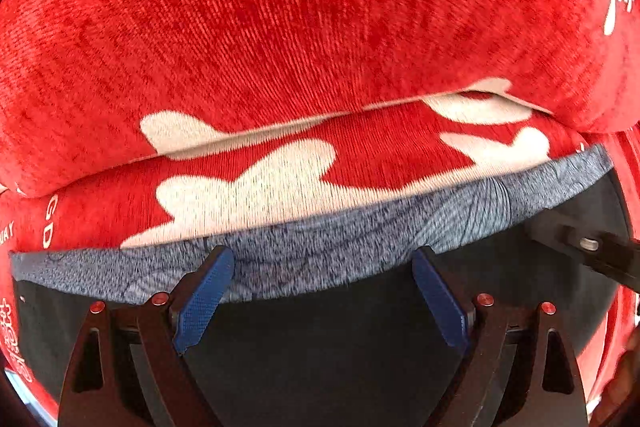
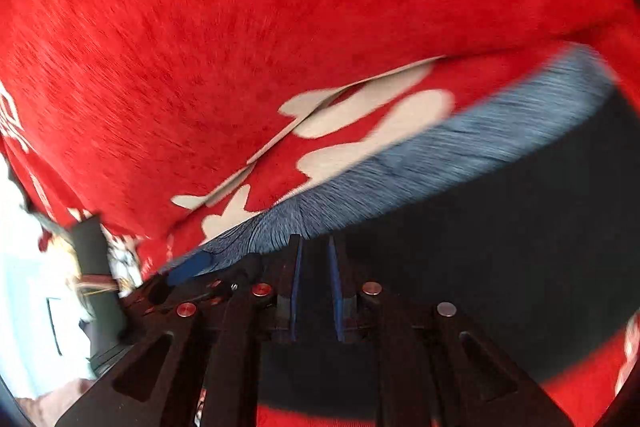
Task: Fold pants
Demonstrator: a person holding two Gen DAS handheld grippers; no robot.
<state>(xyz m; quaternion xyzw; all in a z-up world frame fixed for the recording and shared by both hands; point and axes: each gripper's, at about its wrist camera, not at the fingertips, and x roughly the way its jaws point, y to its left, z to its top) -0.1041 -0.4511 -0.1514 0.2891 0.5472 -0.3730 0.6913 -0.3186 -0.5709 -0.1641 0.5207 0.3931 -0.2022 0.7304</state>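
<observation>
Item: pants [image 1: 320, 347], dark cloth with a mottled grey waistband [image 1: 320, 267]. Position: flat on a red blanket [image 1: 280, 27] with white markings, directly under both tongs. The waistband runs as a long strip from 9 to 3 o'clock in the left wrist view, and from 8 up to 2 o'clock in the right.

Left tongs [image 1: 323, 301]: jaws wide apart, nothing between them, blue pads [image 1: 204, 301] straddling the waistband edge, which lies at 12 o'clock off the tips.

Right tongs [image 2: 316, 291]: jaws nearly together; no cloth visibly pinched. Waistband at 12 o'clock, just past the tips.

Nearer hand: both about equally close to the band.

Surroundings: a blanket fold [image 1: 280, 135] beyond the waistband; bright blurred clutter [image 2: 80, 267] at 9 o'clock in the right view. Nothing blocks either approach.
</observation>
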